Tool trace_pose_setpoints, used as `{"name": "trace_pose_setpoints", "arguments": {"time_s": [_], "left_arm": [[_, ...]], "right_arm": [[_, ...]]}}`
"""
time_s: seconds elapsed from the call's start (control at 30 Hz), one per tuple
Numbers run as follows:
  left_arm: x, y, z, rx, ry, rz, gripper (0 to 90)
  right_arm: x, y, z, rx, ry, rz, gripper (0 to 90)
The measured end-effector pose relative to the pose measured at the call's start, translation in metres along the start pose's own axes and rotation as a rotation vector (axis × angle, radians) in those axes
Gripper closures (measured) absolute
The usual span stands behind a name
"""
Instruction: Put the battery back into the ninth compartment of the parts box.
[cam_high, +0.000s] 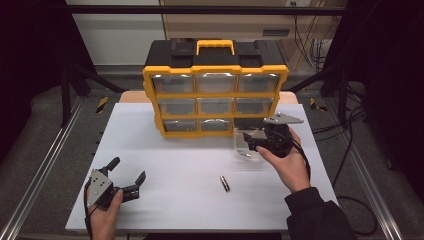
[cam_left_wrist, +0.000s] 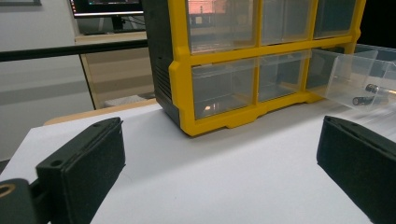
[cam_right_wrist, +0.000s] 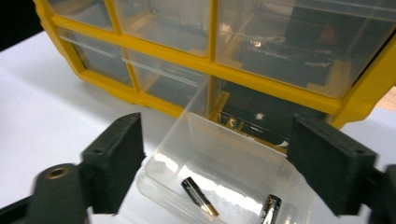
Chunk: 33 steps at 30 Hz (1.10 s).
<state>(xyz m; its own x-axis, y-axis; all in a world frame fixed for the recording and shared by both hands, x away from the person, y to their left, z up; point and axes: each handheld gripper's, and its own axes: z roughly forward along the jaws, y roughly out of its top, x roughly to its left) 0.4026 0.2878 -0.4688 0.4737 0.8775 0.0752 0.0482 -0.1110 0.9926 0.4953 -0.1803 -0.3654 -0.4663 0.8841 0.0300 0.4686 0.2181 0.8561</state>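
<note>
Nearest the high camera, the left gripper is held low at the front left of the white table; its jaws are spread wide with nothing between them; in the left gripper view the pads frame bare table surface. Further right, one battery is seen lying alone on the table, well apart from both grippers. The right gripper is positioned over the clear drawer, which is pulled out from the bottom right slot of the yellow organizer; its jaws are released and nothing is clamped; two batteries are seen lying on the drawer floor below and between the pads, untouched. All other drawers of the organizer are seen pushed in.
</note>
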Motion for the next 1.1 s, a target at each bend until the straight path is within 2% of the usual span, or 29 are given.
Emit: {"name": "trace_pose_setpoints", "arguments": {"time_s": [0.1, 0.53, 0.9, 1.1], "left_arm": [[0.0, 0.0, 0.0, 0.0, 0.0, 0.0, 0.9], [-0.001, 0.0, 0.0, 0.001, -0.002, 0.003, 0.9], [-0.001, 0.0, 0.001, 0.002, -0.003, 0.004, 0.9], [-0.001, 0.0, 0.001, 0.002, -0.003, 0.005, 0.9]], "right_arm": [[0.006, -0.002, -0.003, -0.016, 0.013, 0.005, 15.1], [0.037, -0.021, -0.016, -0.012, 0.055, -0.04, 13.0], [0.042, -0.045, -0.021, -0.002, 0.057, 0.001, 9.9], [0.048, -0.058, -0.018, 0.032, 0.078, 0.004, 10.4]]}}
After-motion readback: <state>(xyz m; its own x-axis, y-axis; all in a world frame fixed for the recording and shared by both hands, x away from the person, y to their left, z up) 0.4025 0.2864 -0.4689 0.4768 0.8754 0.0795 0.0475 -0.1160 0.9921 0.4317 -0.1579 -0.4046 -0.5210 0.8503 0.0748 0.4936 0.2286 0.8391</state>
